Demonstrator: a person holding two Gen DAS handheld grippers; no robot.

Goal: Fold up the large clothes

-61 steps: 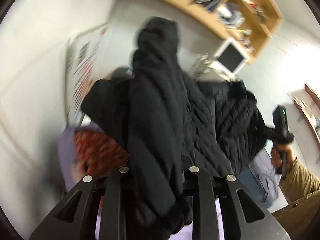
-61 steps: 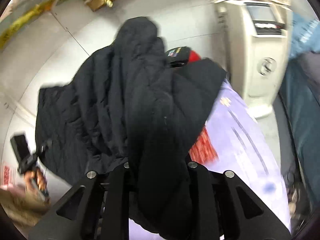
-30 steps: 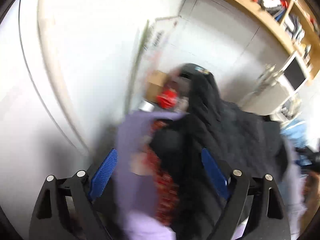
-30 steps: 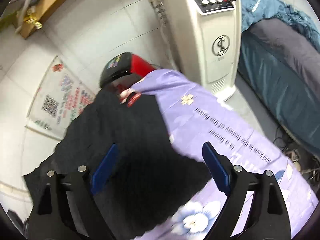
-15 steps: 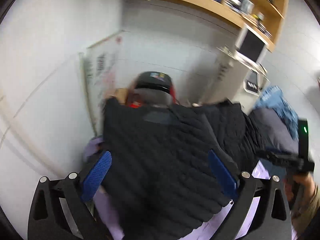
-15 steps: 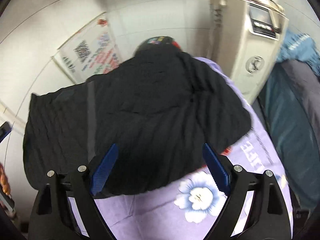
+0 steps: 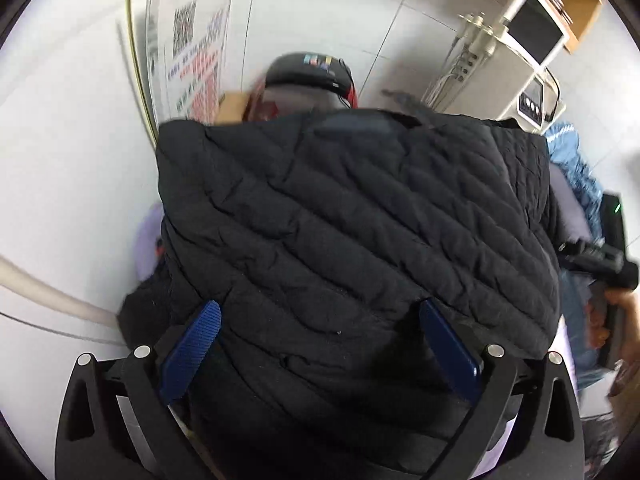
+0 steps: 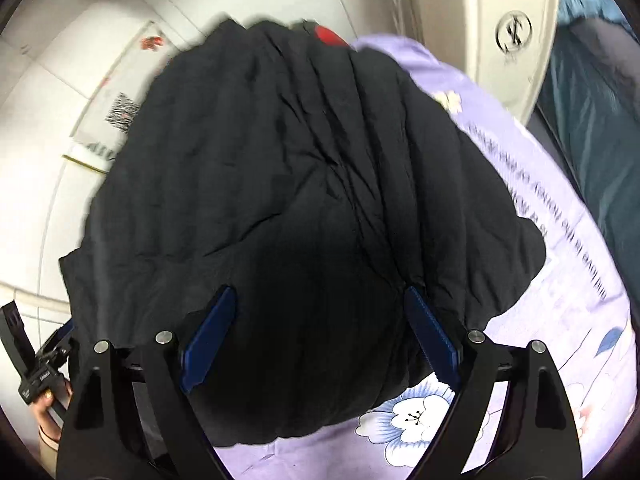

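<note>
While the black quilted jacket (image 7: 352,216) lay spread over the lilac flowered sheet (image 8: 560,240), both tools stood above it with nothing grasped. The left hand-held gripper (image 7: 316,344) had just been opening its jaws; they stood wide apart, its blue pads (image 7: 192,350) above the jacket's near hem, with cloth showing between them but not pinched. The right hand-held gripper (image 8: 318,336) was likewise released, its jaws spread over the dark fabric near the sheet's white flower print (image 8: 416,412). A red and black helmet (image 7: 308,72) sat past the jacket's far edge, beside a beige machine (image 8: 504,28). A poster (image 7: 188,52) leaned against the tiled wall.
</note>
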